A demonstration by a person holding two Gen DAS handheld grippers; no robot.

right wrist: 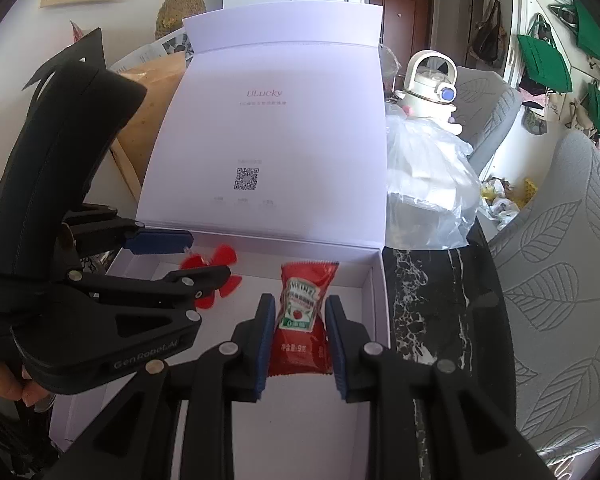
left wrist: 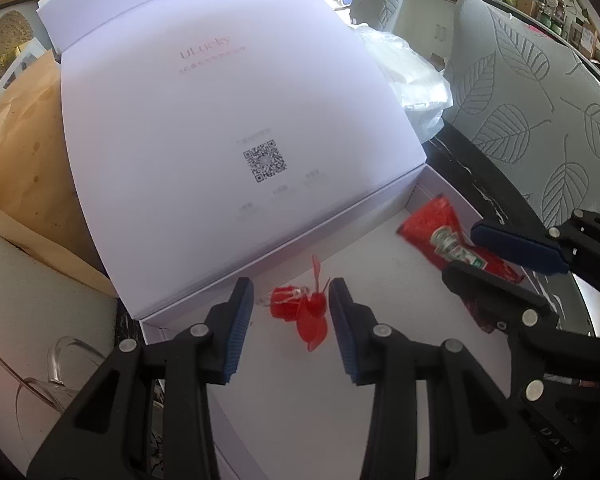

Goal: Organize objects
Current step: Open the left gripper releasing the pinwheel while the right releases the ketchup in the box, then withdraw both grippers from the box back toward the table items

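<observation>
A white box (left wrist: 380, 360) lies open, its lid (left wrist: 220, 120) standing up at the back. A red plastic propeller toy (left wrist: 300, 308) lies on the box floor. My left gripper (left wrist: 292, 320) is open, its fingers either side of the toy without touching it. A red ketchup sachet (right wrist: 300, 320) lies on the box floor at the right. My right gripper (right wrist: 298, 344) is open, its pads close beside the sachet. The right gripper (left wrist: 488, 252) also shows in the left wrist view, over the sachet (left wrist: 432, 228). The left gripper (right wrist: 196, 256) shows in the right wrist view over the toy (right wrist: 220, 260).
A clear plastic bag (right wrist: 428, 184) sits right of the box on a dark marbled table (right wrist: 428, 300). A brown paper bag (left wrist: 24, 152) stands to the left. A glass cup (left wrist: 56, 364) lies at the lower left. Leaf-patterned chairs (right wrist: 560, 280) stand at the right.
</observation>
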